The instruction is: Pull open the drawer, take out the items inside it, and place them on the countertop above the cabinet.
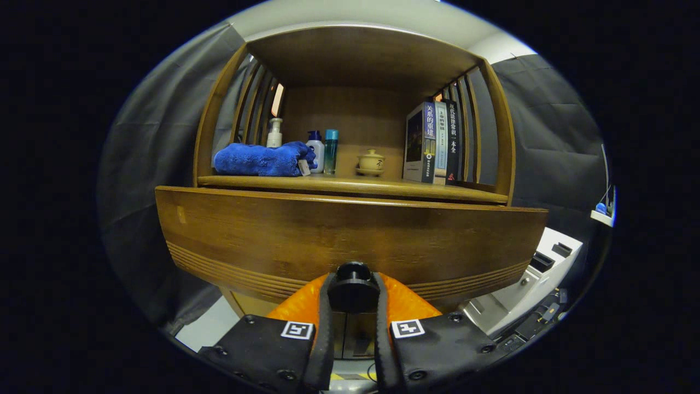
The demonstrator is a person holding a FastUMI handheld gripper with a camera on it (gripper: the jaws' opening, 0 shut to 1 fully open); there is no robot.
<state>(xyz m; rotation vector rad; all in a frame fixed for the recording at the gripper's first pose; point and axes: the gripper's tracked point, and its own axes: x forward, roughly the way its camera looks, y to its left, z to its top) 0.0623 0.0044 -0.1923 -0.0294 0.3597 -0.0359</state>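
A folded blue towel [262, 159] lies with a small tag at its 3 o'clock end. A pale pump bottle [274, 133] stands behind it, at the towel's 12 o'clock. At the towel's 3 o'clock stand a white bottle [315, 149] with a blue cap and, touching or just beside it, a teal bottle [331, 151]. Farther toward 3 o'clock sits a lidded cup [371, 162] on a saucer, then upright books [432, 142]. A white machine [525, 290] sits at the books' 5 o'clock. Dark cloth [147, 164] hangs at the towel's 9 o'clock.
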